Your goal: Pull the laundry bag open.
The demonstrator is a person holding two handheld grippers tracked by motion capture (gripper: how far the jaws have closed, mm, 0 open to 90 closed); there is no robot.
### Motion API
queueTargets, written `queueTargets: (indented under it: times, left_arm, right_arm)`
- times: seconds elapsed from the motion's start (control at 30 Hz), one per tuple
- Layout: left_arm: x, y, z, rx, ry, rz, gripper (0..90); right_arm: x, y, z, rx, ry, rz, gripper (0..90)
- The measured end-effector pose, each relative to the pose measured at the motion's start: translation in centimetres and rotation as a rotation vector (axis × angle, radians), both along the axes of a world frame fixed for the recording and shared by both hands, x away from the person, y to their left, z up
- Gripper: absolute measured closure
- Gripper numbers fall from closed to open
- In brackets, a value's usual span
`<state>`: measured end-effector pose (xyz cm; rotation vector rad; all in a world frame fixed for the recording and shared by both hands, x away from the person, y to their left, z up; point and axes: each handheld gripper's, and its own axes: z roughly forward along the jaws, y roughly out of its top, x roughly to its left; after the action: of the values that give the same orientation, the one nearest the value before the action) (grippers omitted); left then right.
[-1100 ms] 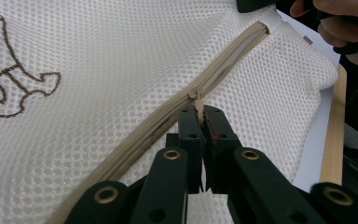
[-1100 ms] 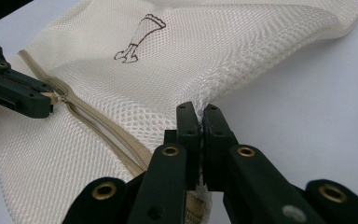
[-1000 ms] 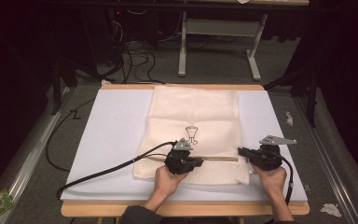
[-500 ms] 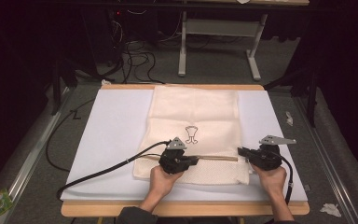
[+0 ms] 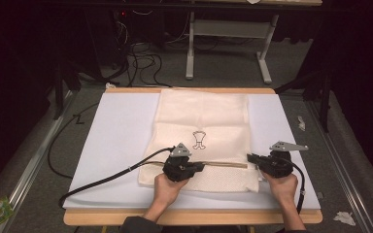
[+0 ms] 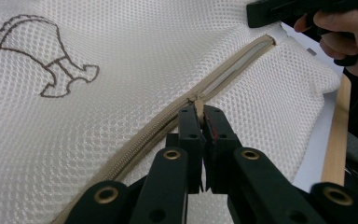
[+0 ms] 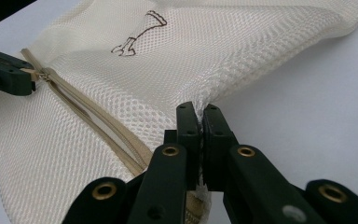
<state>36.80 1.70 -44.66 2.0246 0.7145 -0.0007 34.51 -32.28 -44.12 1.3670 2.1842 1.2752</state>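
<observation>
Mesh bag of cream netting lies flat on the white sheet covering the worktop, its far edge reaching the sheet's far edge and its near edge stopping short of the sheet's near edge. Bare sheet lies open to the left of the bag, with a narrower strip to its right. A tan zipper runs across the bag near its near edge, below a small brown outline drawing printed at the bag's middle.

The left gripper sits over the bag, its jaws pressed together on the zipper pull; beyond the pull toward the bag's right edge the zipper stands open, a pale slit showing between its sides, while the stretch behind the pull is closed. The right gripper is at the bag's right edge, its jaws pinching a fold of the netting just beside the zipper's end, the cloth puckered up from the sheet there.

What is inside the bag cannot be made out through the slit. The person's forearms are cut off at the bottom of the high view. A black cable trails from the left gripper across the sheet, left of the bag, and drops off the worktop's edge.
</observation>
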Motion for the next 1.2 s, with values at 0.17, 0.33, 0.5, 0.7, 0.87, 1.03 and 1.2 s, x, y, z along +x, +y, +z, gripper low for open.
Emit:
queueTargets:
  times: [0.17,0.33,0.5,0.7,0.87,1.03,1.2]
  left_arm:
    - [0.0,0.7,0.2,-0.008,-0.004,0.004,87.2]
    - [0.1,1.2,0.1,-0.016,0.003,0.008,87.2]
    - [-0.1,1.4,0.3,-0.019,-0.001,0.009,87.2]
    - [-0.1,2.1,0.2,-0.018,0.000,0.030,87.2]
    - [-0.1,2.6,0.5,-0.026,0.005,0.031,87.2]
    - [-0.1,3.0,0.8,-0.027,0.006,0.039,87.2]
    - [-0.3,3.8,1.0,-0.024,-0.001,0.054,87.2]
  right_arm:
    - [0.0,0.1,-0.1,-0.006,0.004,0.003,88.6]
    - [0.0,0.0,-0.1,-0.008,0.008,-0.002,88.6]
    - [0.0,0.2,-0.2,-0.008,0.005,0.005,88.6]
    - [0.0,0.0,-0.2,-0.011,0.009,0.000,88.6]
    - [0.1,0.2,-0.4,-0.007,0.006,0.004,88.7]
    - [0.0,0.3,-0.6,-0.004,0.010,0.002,88.6]
    - [0.0,0.1,-0.7,0.001,0.006,0.005,88.7]
